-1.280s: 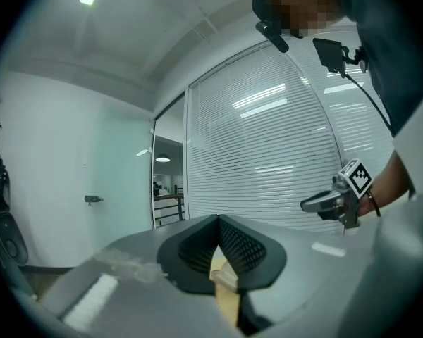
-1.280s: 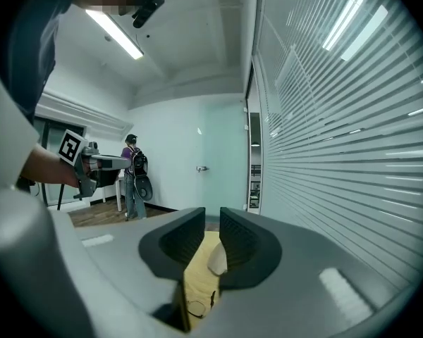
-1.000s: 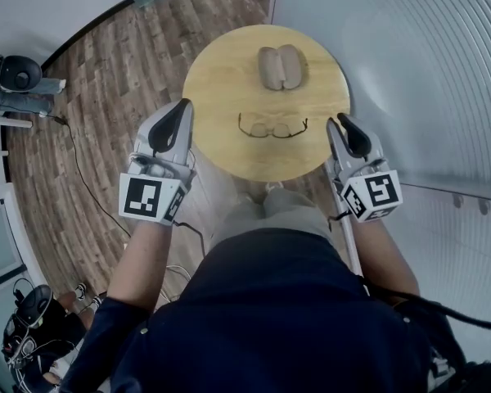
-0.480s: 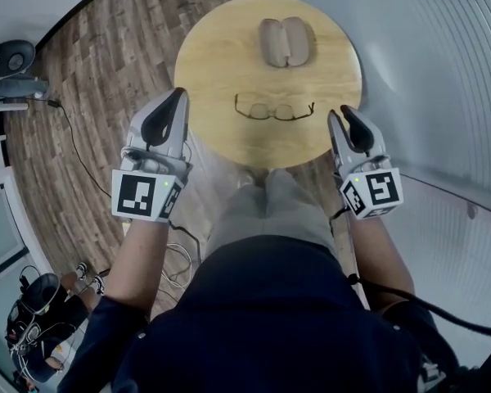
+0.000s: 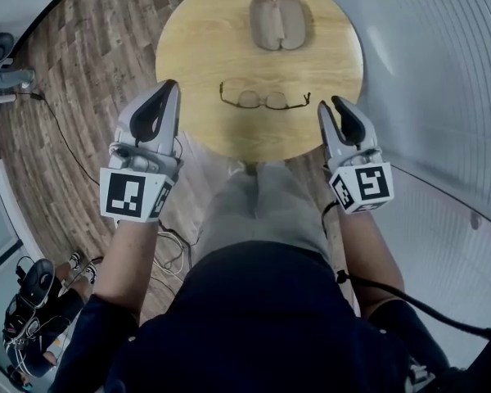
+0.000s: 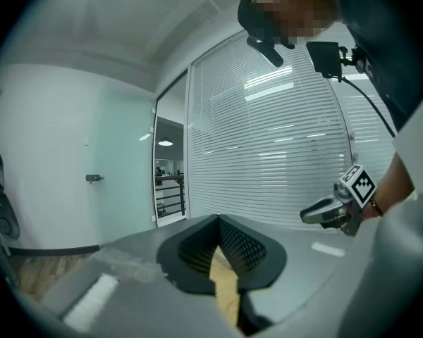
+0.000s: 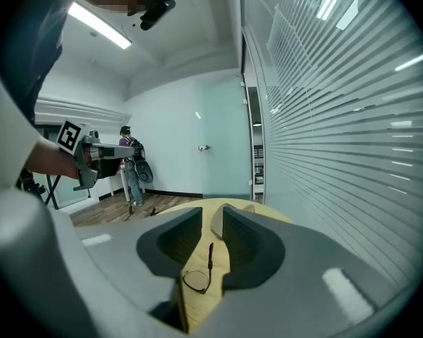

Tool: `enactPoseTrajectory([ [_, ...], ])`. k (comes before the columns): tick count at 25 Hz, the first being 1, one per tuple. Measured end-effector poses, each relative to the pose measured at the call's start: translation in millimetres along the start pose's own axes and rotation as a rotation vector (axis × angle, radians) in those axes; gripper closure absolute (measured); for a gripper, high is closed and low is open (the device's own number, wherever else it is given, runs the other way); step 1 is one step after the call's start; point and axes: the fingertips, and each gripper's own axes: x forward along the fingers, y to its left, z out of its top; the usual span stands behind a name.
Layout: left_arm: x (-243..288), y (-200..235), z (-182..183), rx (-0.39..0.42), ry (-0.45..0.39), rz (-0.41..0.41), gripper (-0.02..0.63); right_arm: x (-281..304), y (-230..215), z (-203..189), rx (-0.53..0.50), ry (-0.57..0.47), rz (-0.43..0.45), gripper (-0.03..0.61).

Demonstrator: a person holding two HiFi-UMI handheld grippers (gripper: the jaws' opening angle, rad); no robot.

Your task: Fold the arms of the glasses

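Note:
Thin dark-framed glasses [image 5: 264, 98] lie on the round wooden table [image 5: 180, 47] with both arms spread out. Behind them an open grey case [image 5: 280, 23] lies flat. My left gripper [image 5: 166, 90] hovers off the table's left edge with its fingertips together and nothing between them. My right gripper [image 5: 331, 106] hangs off the near right edge, its jaws apart and opening, empty. The right gripper view looks between those jaws [image 7: 212, 213] at the glasses [image 7: 196, 277] and the case [image 7: 216, 224] beyond. In the left gripper view the tips [image 6: 217, 220] meet over a strip of table.
A glass wall with blinds [image 5: 442, 72] runs close along the table's right side. Wood floor with cables [image 5: 65, 137] and equipment lies to the left. A person [image 7: 130, 167] stands far back by the wall. My legs are against the table's near edge.
Both grippers have sunk and now flank the table level with the glasses. The right jaws have spread a little wider. The glasses and case have not moved on the table.

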Motion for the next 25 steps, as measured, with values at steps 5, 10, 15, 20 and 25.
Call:
enactPoseTrajectory([
  [5, 16.9, -5.7, -25.1, -0.02, 0.022, -0.014, 0.613, 13.3, -2.9, -30.6, -0.011, 0.025, 0.017, 0.479],
  [10, 21.6, -10.2, -28.1, -0.018, 0.029, -0.023, 0.612, 20.9, -4.9, -53.8, 0.032, 0.047, 0.028, 0.479],
  [15, 25.2, -10.9, -38.9, -0.005, 0.049, -0.024, 0.612, 31.0, -5.8, -69.9, 0.051, 0.048, 0.038, 0.479],
  [20, 26.8, -15.2, -47.6, -0.03, 0.049, -0.026, 0.612, 35.0, -9.0, -79.2, 0.056, 0.057, 0.04, 0.479],
  [25, 24.4, -18.2, -52.6, -0.026, 0.064, -0.023, 0.612, 35.1, -9.3, -80.2, 0.056, 0.051, 0.046, 0.479],
])
